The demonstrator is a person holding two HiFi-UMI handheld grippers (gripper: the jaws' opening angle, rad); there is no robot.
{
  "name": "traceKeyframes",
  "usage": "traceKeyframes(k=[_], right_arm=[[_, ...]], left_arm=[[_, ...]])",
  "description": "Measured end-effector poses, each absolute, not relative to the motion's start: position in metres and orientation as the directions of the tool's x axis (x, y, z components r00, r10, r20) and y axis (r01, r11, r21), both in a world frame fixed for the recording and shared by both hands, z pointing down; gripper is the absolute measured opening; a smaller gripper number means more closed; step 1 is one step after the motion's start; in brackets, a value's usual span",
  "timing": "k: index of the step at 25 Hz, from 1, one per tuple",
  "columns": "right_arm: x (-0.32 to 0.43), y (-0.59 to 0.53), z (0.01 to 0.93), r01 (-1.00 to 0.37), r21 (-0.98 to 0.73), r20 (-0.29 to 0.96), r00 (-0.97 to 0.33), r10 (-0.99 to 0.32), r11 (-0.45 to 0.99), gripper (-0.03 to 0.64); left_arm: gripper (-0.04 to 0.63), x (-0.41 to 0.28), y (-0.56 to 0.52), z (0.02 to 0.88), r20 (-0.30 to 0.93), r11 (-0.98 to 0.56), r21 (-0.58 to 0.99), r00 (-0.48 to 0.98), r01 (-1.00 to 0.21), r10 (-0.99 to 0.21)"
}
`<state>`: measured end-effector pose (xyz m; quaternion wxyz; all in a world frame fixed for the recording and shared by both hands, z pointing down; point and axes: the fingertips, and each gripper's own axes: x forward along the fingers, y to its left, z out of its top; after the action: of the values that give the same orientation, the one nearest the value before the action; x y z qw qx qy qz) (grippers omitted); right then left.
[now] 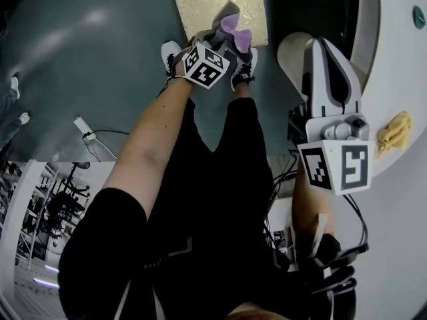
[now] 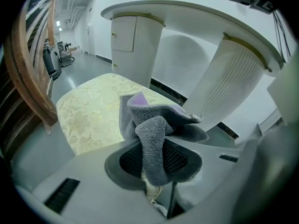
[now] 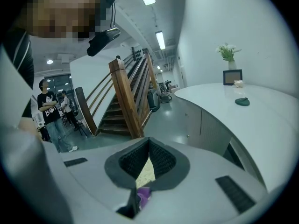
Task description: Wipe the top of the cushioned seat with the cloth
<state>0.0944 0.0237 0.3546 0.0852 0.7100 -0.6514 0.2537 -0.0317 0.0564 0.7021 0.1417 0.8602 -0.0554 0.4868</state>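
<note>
Grey floor, with the seat (image 1: 215, 2) ahead of me. Left fingers (image 2: 128, 161) grip the cloth (image 2: 152, 143) over its near edge. Right fingers (image 3: 133, 160), closed and empty, hang well aside.

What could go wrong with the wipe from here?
1. The cloth is bunched into a wad between the jaws of the left gripper. Probably only a small patch would touch the cushioned seat, and the hard jaw tips might scrape its fabric.
2. The ribbed counter pillar stands close beside the seat, so a wide stroke toward that side could knock the gripper against it.
</note>
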Motion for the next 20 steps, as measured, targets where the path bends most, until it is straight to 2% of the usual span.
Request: traceKeyframes(k=[11, 17, 20], right_arm=[[0.059, -0.004, 0.358, -0.974, -0.206, 0.481, -0.02, -0.877, -0.09, 0.006], [0.046, -0.021, 0.354, -0.975, -0.204, 0.475, -0.015, -0.88, -0.093, 0.006], [0.041, -0.02, 0.342, -0.972, -0.209, 0.468, -0.002, -0.883, -0.109, 0.006]], left_arm=[[0.09, -0.097, 0.036, 0.705, 0.869, -0.938, 0.196, 0.493, -0.286, 0.031], [0.089, -0.155, 0.014, 0.716, 0.944, -0.937, 0.098, 0.328, -0.336, -0.019], [0.089, -0.175, 0.013, 0.706, 0.946, -0.92, 0.128, 0.325, -0.371, 0.0]])
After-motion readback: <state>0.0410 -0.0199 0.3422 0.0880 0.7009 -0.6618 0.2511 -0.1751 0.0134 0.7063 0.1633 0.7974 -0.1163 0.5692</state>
